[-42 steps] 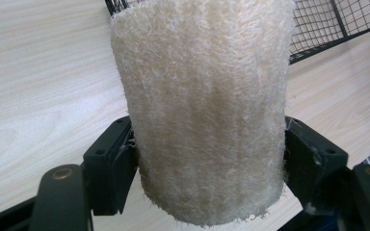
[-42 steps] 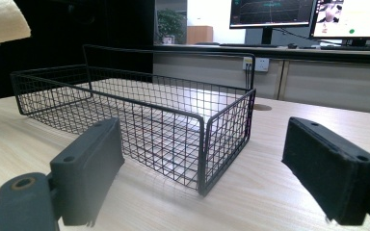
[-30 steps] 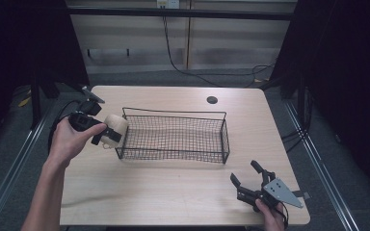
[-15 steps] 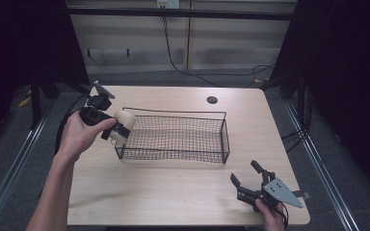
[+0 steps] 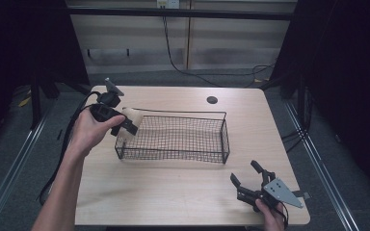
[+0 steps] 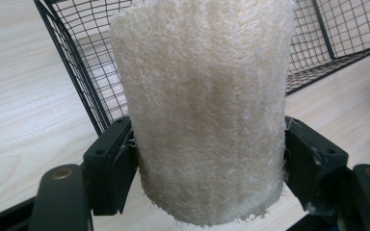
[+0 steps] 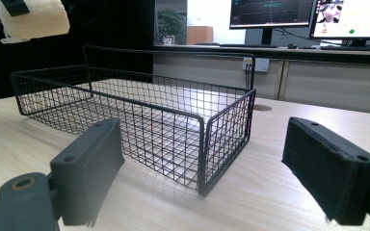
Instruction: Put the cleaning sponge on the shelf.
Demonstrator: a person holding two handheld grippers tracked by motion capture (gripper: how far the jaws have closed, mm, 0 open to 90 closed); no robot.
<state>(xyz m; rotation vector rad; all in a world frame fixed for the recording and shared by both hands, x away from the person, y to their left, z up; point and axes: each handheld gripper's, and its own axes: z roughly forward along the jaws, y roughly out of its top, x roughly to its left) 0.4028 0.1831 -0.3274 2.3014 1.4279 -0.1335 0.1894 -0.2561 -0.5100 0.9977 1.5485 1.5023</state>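
Down at the near edge of the surface point(image 5: 173, 192), the right claw point(image 5: 248, 182) rests low with its jaws spread wide and nothing between them; from its own camera the two black pads frame the near corner of the wire basket point(image 7: 139, 120), well apart from it.

Moving farther in, the basket point(image 5: 173, 139) sits mid-surface, long side toward us, and appears to have nothing in it.

At its left end, here is the action: the left claw point(image 5: 125, 122) is clamped on a pale loofah roll point(image 5: 131, 117), held in the air just at the basket's left rim. In the left gripper view the loofah point(image 6: 202, 106) stands upright between the pads, which press into its lower flanks, with the basket corner point(image 6: 86, 77) right behind it.

My read on handling: it looks light, fibrous, springy, rough enough not to slip and hardly fragile. It probably squashes under pressure, so a moderate squeeze across the middle of the cylinder, as now, seems the sensible hold. On release it may bounce or roll, so letting go low inside the mesh looks wise.

Beyond, a grommet hole point(image 5: 212, 100) marks the far side of the surface.
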